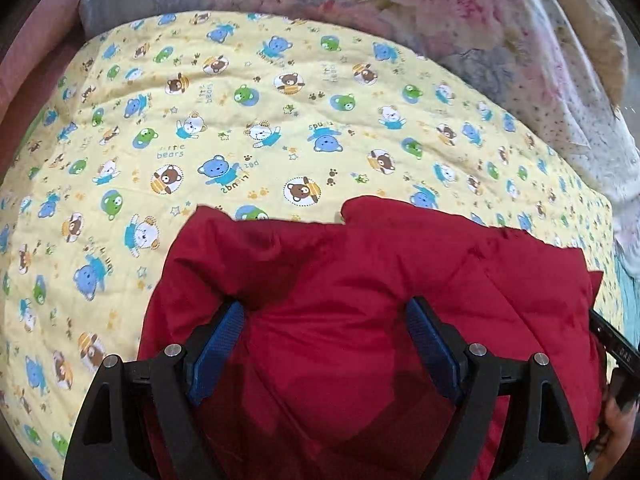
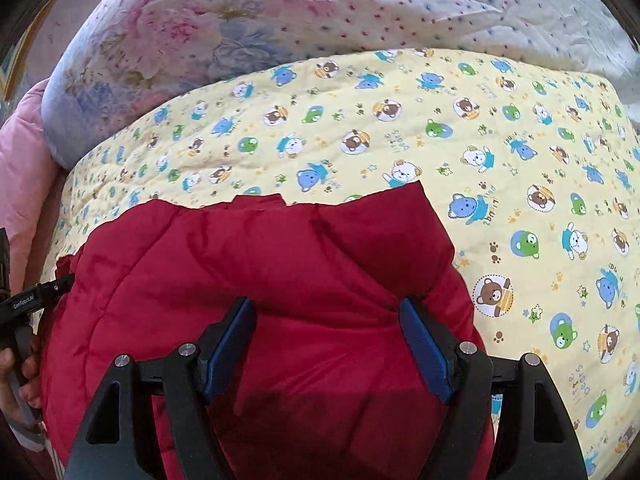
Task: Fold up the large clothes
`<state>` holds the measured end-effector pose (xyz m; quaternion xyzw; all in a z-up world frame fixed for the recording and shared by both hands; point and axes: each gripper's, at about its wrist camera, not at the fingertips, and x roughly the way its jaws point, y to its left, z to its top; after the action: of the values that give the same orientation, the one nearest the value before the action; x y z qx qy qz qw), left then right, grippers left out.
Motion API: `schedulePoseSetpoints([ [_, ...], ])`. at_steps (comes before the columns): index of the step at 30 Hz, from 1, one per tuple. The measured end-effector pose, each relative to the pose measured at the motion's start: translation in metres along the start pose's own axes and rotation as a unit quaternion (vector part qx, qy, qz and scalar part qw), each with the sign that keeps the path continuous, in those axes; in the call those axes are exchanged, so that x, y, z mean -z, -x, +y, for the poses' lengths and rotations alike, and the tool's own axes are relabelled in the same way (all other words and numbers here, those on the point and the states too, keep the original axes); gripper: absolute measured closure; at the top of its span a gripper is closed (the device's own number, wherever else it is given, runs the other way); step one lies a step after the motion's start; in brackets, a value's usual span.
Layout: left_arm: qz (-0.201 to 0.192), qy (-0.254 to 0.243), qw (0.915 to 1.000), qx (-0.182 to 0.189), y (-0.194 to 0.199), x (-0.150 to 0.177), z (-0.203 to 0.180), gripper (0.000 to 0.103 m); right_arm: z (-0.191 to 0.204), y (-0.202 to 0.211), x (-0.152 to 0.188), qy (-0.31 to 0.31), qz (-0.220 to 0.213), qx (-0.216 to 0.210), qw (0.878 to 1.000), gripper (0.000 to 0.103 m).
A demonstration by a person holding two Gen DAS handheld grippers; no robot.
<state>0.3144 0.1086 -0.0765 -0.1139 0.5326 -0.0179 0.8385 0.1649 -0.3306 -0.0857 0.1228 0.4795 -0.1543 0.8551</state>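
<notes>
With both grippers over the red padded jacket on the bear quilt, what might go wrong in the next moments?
1. The red jacket is thick and puffy. The open left gripper and right gripper may pinch only the top layer, so the fold could spring open.
2. Its surface looks smooth, so it may slip from the blue pads.
3. Jaws reaching too deep might also catch the bear quilt underneath and drag it along.

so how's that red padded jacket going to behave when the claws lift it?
Likely floppy: the red jacket shows soft creases and bulges up between the open left claw. Probably light for its bulk, given the puffy quilted panels visible under the right claw. The smooth shell looks a bit slippery, so thin pinches may slide off.
</notes>
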Motion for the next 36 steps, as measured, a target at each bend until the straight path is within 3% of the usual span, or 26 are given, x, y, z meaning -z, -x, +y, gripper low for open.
schedulePoseSetpoints([
  [3,-0.001,0.008,1.0000,0.002,-0.008,-0.004,0.003,0.019,-0.008,-0.005,-0.001,-0.015,0.002,0.003,1.000,0.026],
  [8,-0.022,0.015,0.9994,0.023,0.017,0.007,0.008,0.022,-0.018,-0.007,0.002,-0.039,0.000,0.005,0.999,0.025],
  [14,-0.053,-0.028,0.9958,0.069,0.074,0.058,-0.007,0.022,-0.020,-0.003,0.003,-0.043,-0.005,0.004,0.999,0.023],
  [18,-0.064,-0.043,0.9934,0.085,0.100,0.096,-0.011,0.022,-0.016,0.035,0.010,-0.041,-0.048,-0.020,0.998,0.023],
  [22,-0.065,-0.036,0.9926,0.096,0.119,0.129,-0.006,0.022,0.007,0.081,0.037,-0.011,-0.074,-0.048,0.996,0.023],
  [28,-0.072,-0.020,0.9910,0.111,0.148,0.169,0.006,0.022,0.044,0.119,0.096,0.048,-0.067,-0.069,0.994,0.023],
  [34,-0.057,-0.051,0.9909,0.111,0.159,0.195,-0.004,0.022,0.067,0.127,0.136,0.096,-0.047,-0.048,0.993,0.023],
  [36,-0.041,-0.071,0.9943,0.067,0.147,0.200,-0.015,0.022,0.068,0.118,0.142,0.106,-0.037,-0.006,0.994,0.023],
])
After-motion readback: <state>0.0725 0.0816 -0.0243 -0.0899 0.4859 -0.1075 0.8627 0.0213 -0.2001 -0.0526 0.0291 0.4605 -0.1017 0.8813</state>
